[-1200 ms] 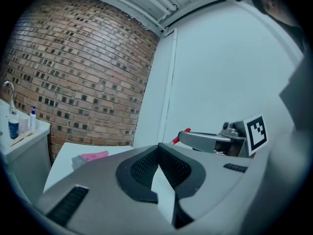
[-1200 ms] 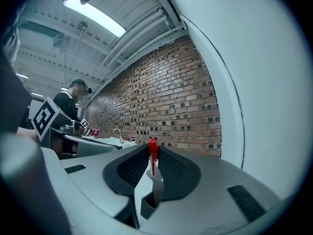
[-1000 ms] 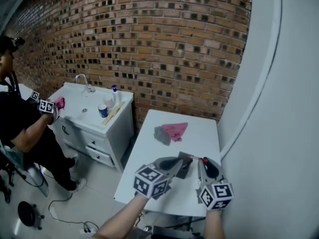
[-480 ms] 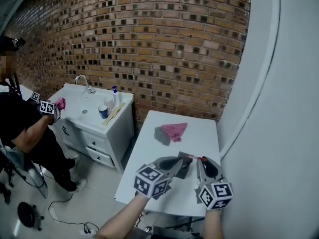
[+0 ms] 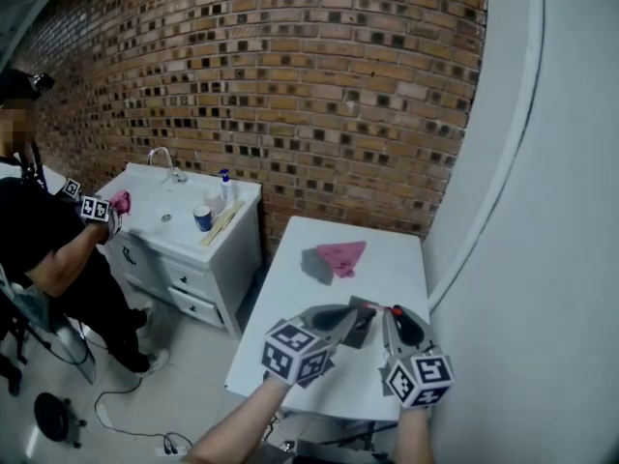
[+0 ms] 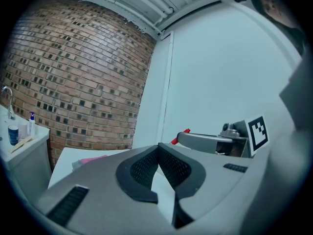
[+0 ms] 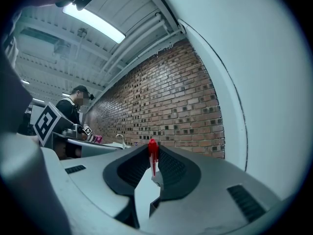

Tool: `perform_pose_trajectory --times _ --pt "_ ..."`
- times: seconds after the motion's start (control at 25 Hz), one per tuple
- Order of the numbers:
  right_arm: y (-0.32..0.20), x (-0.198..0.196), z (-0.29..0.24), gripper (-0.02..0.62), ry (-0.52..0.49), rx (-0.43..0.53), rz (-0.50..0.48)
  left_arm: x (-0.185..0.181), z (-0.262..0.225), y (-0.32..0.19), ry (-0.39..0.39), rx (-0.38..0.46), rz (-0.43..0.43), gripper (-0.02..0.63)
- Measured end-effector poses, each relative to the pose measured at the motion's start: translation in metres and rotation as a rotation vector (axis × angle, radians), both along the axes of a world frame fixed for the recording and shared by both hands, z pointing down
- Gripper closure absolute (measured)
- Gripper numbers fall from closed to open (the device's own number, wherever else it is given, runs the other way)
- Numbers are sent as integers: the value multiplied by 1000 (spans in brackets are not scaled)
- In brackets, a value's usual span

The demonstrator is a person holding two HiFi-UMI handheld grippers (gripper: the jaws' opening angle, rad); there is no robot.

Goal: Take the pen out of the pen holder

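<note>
A thin red pen (image 7: 153, 159) stands upright between the tips of my right gripper (image 7: 152, 150), which is shut on it. In the head view the right gripper (image 5: 389, 311) is over the near right part of the white table (image 5: 392, 259), and the pen's (image 5: 374, 306) red end pokes out to the left. The dark pen holder (image 5: 358, 331) sits just below, partly hidden by the left gripper (image 5: 362, 310). The left gripper (image 6: 159, 148) has its tips together with nothing seen between them. Its view shows the right gripper (image 6: 182, 137) and the pen's (image 6: 182, 132) red end close by.
A pink cloth (image 5: 340, 254) and a grey cloth (image 5: 314, 264) lie on the table's far half. A white sink cabinet (image 5: 184, 235) stands to the left, with a person (image 5: 48, 249) working at it. There is a brick wall behind and a white wall right beside the table.
</note>
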State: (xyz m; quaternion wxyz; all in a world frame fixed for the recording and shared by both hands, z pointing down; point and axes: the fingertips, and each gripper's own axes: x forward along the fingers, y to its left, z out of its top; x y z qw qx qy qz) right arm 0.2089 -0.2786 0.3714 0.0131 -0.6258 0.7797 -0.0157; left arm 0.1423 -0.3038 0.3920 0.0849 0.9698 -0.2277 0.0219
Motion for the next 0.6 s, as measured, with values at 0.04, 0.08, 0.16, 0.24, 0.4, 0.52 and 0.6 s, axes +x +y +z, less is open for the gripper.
perform_pose_trajectory --times 0.04,0.08,0.16,0.24,0.4,0.52,0.6 --pt "0 -1 0 532 -1 1 -4 0 1 0 -4 0 -1 603" --pt "-1 -1 2 532 -1 3 -8 -1 2 -1 -7 -1 -1 603" --pt "0 -2 2 532 -1 3 -6 -2 2 0 -8 -3 0 603" --pt "0 -3 2 532 0 1 -1 -2 1 1 -4 -4 3 603" --pt "0 -2 5 532 -3 1 -10 -2 0 2 -4 -7 4 603" --pt "0 -4 1 532 -1 -6 -3 -3 0 1 -4 -12 3 603" --pt "0 -4 -2 532 1 -8 2 -3 0 0 -4 -14 3 603"
